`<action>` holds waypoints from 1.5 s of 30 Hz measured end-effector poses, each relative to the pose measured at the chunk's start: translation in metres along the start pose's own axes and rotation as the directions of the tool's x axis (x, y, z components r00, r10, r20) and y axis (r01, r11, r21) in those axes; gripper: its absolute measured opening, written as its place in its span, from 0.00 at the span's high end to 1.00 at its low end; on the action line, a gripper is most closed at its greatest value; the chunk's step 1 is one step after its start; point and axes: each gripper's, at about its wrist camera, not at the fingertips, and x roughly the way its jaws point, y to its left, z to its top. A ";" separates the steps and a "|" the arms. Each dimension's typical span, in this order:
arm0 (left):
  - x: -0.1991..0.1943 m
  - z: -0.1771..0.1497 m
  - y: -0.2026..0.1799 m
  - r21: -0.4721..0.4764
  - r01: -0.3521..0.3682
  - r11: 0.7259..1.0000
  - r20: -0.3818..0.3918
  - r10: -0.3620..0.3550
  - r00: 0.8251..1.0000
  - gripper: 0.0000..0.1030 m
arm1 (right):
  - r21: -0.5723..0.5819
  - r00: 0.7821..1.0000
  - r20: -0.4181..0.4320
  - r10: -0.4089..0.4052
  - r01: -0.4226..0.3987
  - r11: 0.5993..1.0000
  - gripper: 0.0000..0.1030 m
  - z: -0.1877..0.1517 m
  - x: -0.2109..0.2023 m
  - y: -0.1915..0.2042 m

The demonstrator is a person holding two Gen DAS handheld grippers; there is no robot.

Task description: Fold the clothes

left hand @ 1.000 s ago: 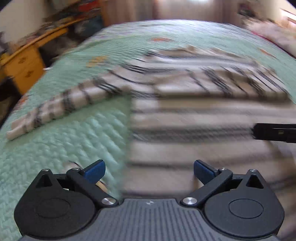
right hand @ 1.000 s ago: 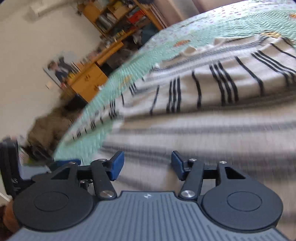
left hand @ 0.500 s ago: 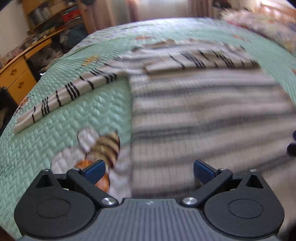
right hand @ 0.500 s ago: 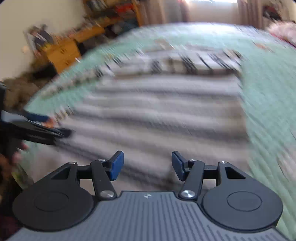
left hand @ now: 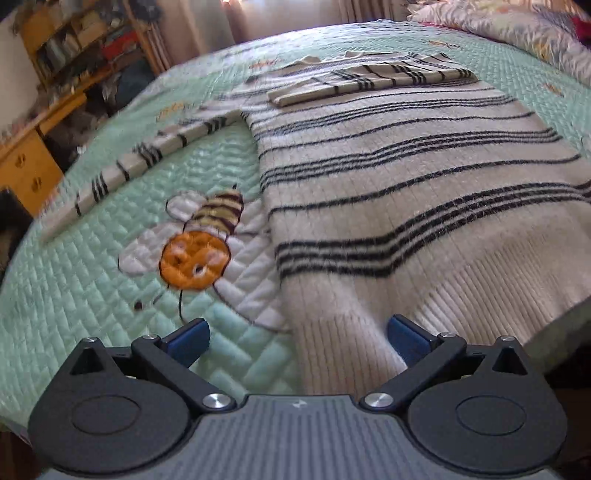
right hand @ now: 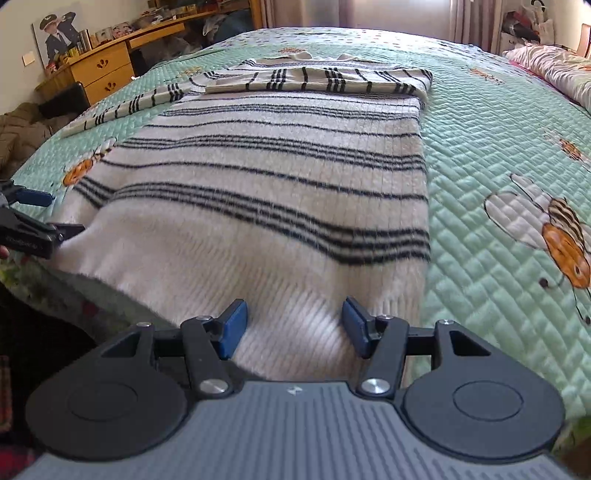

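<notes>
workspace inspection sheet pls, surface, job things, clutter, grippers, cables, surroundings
surface: mint green quilted bedspread with embroidered bees.
job's things: cream sweater with black stripes lying flat, ribbed hem toward the cameras; one sleeve folded across the chest, the other sleeve stretched out on the quilt.
clutter: nothing seen on the bed near the sweater.
grippers: left gripper open at the hem's left corner; right gripper open over the hem nearer its right corner; neither holds cloth.
cables: nothing seen.
surroundings: wooden desk with drawers, framed photo, shelves, curtains, floral bedding at the right.
</notes>
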 end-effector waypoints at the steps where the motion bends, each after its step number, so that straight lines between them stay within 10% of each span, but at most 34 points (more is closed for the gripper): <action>1: -0.001 0.000 0.005 -0.030 0.012 0.999 -0.002 -0.012 1.000 0.00 | 0.011 1.000 0.003 0.006 -0.006 1.000 0.43 -0.002 -0.002 -0.002; 5: -0.015 0.002 0.022 -0.153 0.024 0.988 0.040 -0.018 0.999 0.03 | 0.155 0.995 0.034 0.093 -0.097 0.983 0.41 -0.004 -0.013 -0.020; 9: -0.034 0.013 0.030 -0.208 0.156 0.966 0.138 -0.129 0.982 0.02 | 0.389 0.955 0.135 0.265 -0.297 0.872 0.41 -0.005 -0.030 -0.046; 18: 0.016 0.018 -0.036 -0.006 0.141 0.990 0.037 -0.141 0.989 0.00 | 0.274 0.963 0.086 0.254 -0.268 0.924 0.37 0.004 -0.003 -0.011; 29: -0.003 0.023 0.002 -0.109 0.106 0.988 0.108 -0.094 0.990 0.01 | 0.080 0.956 0.071 0.283 -0.289 0.954 0.37 0.027 0.001 0.032; 37: -0.003 0.024 -0.003 -0.081 0.106 0.991 0.105 -0.097 0.990 0.01 | -0.281 0.945 0.061 0.322 -0.293 0.914 0.37 0.026 -0.006 0.095; 45: -0.006 0.037 -0.044 0.017 0.190 0.982 0.109 -0.190 0.976 0.01 | -0.395 0.964 0.065 0.259 -0.214 0.893 0.42 0.016 0.002 0.108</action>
